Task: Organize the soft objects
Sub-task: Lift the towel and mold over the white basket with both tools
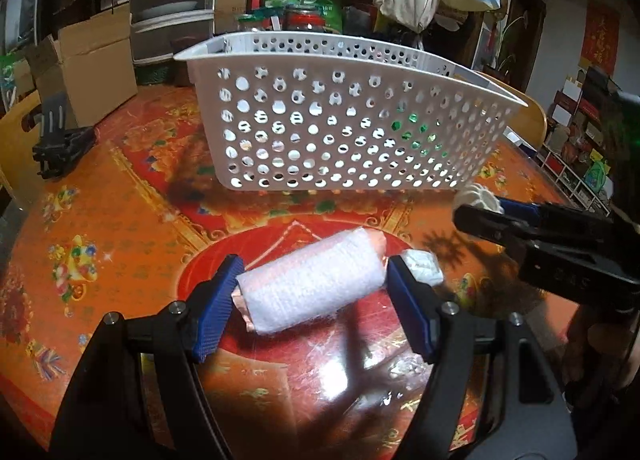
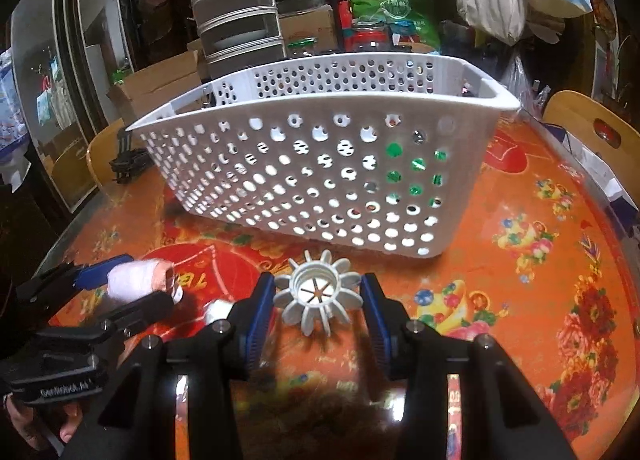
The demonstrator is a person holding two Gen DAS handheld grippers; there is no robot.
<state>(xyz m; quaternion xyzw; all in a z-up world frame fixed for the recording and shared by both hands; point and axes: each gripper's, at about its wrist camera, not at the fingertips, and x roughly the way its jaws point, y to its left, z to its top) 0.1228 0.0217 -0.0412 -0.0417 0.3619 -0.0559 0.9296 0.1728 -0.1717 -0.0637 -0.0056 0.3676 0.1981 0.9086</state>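
Note:
A white foam roll [image 1: 316,288] with copper-coloured ends sits end to end between the blue pads of my left gripper [image 1: 313,266], which is shut on it just above the orange tablecloth. My right gripper [image 2: 318,288] is shut on a white flower-shaped plastic piece [image 2: 296,308], its petals touching both pads. A white perforated basket [image 1: 320,56] stands just beyond both grippers, with something green showing through its holes. The left wrist view has the right gripper [image 1: 480,208] at the right with the flower piece [image 1: 478,194]. The right wrist view has the left gripper [image 2: 124,280] and the roll [image 2: 132,278] at the lower left.
A small white wrapped item [image 1: 422,266] lies on the table behind the left gripper's right finger. A black clip stand [image 1: 60,148] and cardboard boxes [image 1: 96,64] sit at the table's far left. Stacked drawers [image 2: 236,8], jars and a green bag [image 2: 396,8] crowd behind the basket [image 2: 320,102]. Wooden chair backs [image 2: 592,128] flank the table.

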